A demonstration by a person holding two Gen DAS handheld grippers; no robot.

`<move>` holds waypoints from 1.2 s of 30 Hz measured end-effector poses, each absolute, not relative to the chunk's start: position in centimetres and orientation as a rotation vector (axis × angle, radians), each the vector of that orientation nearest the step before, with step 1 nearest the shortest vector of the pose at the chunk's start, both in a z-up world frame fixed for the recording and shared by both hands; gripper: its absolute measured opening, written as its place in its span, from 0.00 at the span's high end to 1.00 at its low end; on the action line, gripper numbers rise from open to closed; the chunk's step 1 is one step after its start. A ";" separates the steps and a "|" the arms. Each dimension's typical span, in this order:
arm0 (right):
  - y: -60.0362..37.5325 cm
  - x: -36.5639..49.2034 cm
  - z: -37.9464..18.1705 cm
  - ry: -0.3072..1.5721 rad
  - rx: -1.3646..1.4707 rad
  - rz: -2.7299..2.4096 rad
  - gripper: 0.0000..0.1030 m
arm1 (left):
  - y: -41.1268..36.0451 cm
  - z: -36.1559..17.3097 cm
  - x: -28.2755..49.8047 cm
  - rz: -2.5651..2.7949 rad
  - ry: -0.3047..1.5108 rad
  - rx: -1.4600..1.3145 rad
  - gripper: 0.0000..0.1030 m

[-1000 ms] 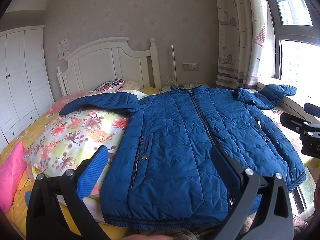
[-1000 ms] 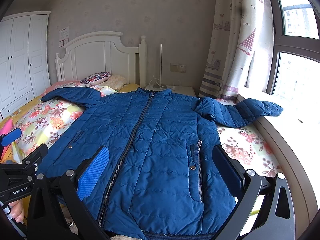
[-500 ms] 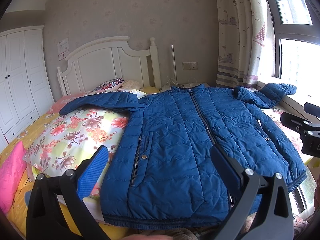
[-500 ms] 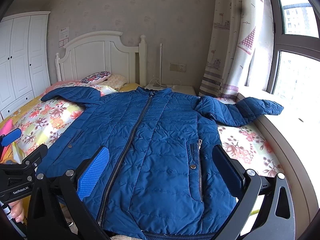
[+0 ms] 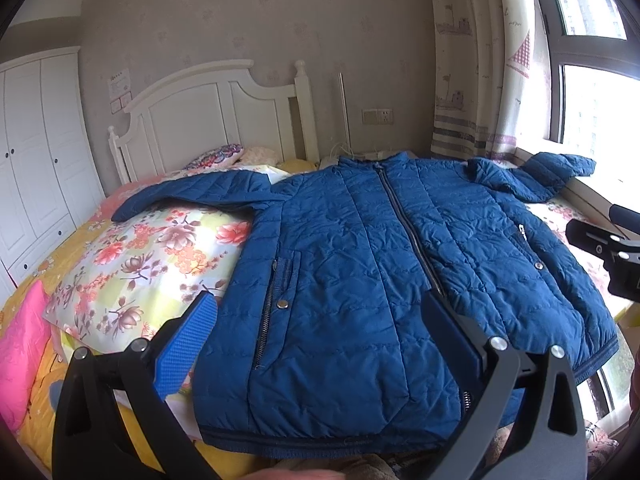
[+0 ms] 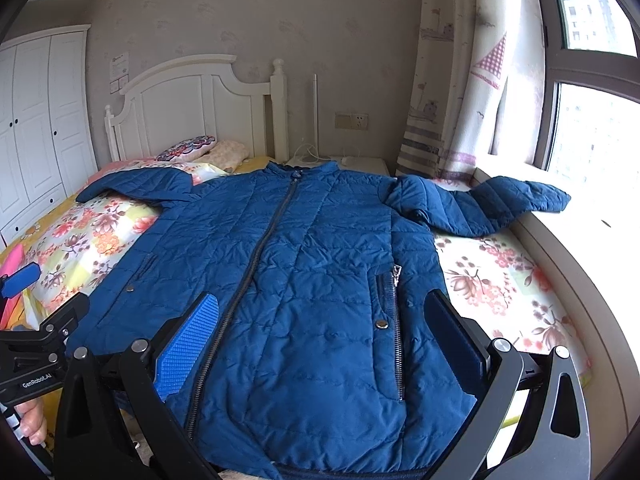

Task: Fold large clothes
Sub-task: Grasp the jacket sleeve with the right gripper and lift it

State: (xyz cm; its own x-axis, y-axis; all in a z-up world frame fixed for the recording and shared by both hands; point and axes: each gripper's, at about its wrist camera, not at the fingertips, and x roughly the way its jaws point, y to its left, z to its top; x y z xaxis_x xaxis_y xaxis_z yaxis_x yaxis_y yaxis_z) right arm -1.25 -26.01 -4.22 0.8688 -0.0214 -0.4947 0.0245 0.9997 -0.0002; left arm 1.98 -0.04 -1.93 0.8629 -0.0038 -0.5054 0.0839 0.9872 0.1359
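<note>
Still unmoved, blue jacket (image 5: pixel 360 280) flat on bed (image 6: pixel 500 280), both grippers' fingers (image 5: pixel 186 344) apart, holding nothing.

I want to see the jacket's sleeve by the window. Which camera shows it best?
The right wrist view. There the sleeve lies whole, bent, with its cuff on the window ledge. In the left wrist view the same sleeve sits far off near the picture's edge, smaller and squashed together, though still all in sight.
</note>
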 end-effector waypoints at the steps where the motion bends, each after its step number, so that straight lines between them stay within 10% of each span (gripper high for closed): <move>1: -26.4 -0.9 -4.5 0.527 0.013 -0.027 0.04 | -0.1 -2.2 2.4 -0.041 0.539 0.161 0.02; 32: -60.2 28.7 -12.9 0.720 0.555 -0.432 0.04 | -4.2 -12.4 35.3 -0.210 0.948 0.126 0.02; 36: -61.3 30.0 -13.6 0.714 0.564 -0.455 0.27 | -4.4 -12.6 35.3 -0.225 0.930 0.127 0.02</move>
